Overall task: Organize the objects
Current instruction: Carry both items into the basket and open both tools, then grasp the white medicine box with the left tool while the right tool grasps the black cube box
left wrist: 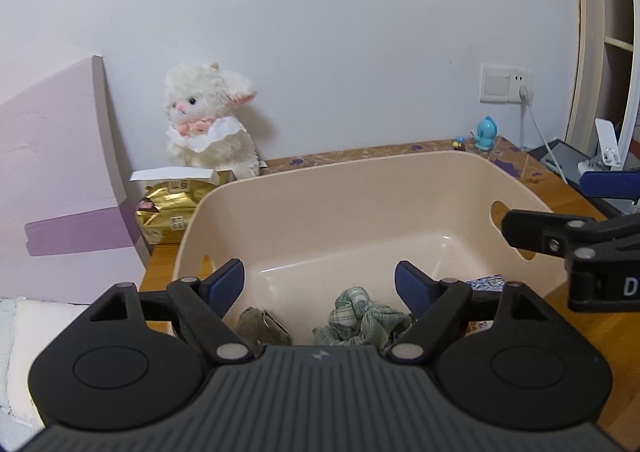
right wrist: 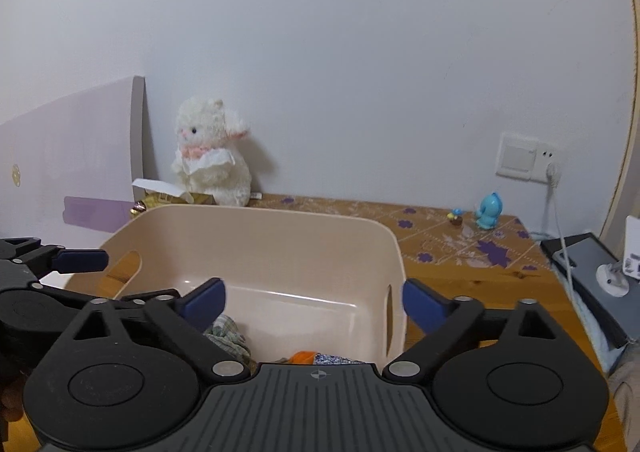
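Currently both grippers, left (left wrist: 319, 284) and right (right wrist: 314, 302), hang spread and empty over the bin (left wrist: 360, 188). The scrunchie (left wrist: 358, 318) lies on the bin floor at the near wall. Risk: the grippers sit close, so a reach inward could make them collide.

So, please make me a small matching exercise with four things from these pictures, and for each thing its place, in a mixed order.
Things:
1. green checked scrunchie
2. white plush rabbit
3. blue bird figure
4. gold packet

Places:
a. at the table's back edge, below the wall socket
b. inside the beige basket
c. in the corner, against the wall
d. on the table, left of the basket

Pairs: 1-b, 2-c, 3-a, 4-d
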The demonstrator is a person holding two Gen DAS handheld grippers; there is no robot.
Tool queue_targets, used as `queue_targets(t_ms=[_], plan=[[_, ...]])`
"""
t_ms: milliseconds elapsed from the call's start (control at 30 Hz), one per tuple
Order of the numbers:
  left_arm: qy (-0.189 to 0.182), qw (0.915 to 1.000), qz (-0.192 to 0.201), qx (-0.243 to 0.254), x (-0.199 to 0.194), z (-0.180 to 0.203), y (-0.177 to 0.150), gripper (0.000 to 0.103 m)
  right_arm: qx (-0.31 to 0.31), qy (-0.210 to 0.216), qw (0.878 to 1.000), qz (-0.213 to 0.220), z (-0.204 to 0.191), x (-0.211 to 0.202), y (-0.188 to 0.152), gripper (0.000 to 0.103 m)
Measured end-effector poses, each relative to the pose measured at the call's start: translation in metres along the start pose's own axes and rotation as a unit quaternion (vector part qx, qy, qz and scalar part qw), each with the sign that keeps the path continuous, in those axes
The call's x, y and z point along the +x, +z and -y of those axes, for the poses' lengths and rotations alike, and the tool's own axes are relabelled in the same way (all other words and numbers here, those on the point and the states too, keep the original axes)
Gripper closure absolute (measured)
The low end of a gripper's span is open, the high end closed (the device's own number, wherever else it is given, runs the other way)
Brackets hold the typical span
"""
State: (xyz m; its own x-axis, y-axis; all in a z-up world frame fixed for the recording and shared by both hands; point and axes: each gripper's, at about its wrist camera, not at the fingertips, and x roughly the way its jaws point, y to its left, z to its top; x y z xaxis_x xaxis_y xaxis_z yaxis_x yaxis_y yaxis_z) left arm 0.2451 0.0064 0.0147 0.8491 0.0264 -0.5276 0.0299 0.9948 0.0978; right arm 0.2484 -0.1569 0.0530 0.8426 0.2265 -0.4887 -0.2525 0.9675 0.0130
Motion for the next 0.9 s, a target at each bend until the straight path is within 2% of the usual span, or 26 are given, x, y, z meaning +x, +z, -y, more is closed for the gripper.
queue_targets(t_ms=[133, 433, 667, 900], plan=[[0.002, 0.9999, 0.004, -0.013, -0.023, -0.004, -0.005, 0.016, 0.0, 0.002, 1.0, 0.003, -0.008, -0.021, -0.003, 0.0], [0.003, 0.9998, -0.016, -0.008, -0.057, -0.005, -0.031, 0.015, -0.001, 0.011, 1.0, -0.021, -0.024, -0.058, -0.028, 0.0], [-0.001, 0.9985, -0.054, 0.005, -0.058, -0.001, -0.061, 0.015, -0.002, 0.014, 0.998, -0.058, -0.03, -0.065, -0.058, 0.0], [-0.002, 0.9954, -0.096, 0.001, -0.044, -0.002, -0.09, 0.015, -0.003, 0.022, 0.994, -0.104, -0.035, -0.047, -0.082, 0.0]])
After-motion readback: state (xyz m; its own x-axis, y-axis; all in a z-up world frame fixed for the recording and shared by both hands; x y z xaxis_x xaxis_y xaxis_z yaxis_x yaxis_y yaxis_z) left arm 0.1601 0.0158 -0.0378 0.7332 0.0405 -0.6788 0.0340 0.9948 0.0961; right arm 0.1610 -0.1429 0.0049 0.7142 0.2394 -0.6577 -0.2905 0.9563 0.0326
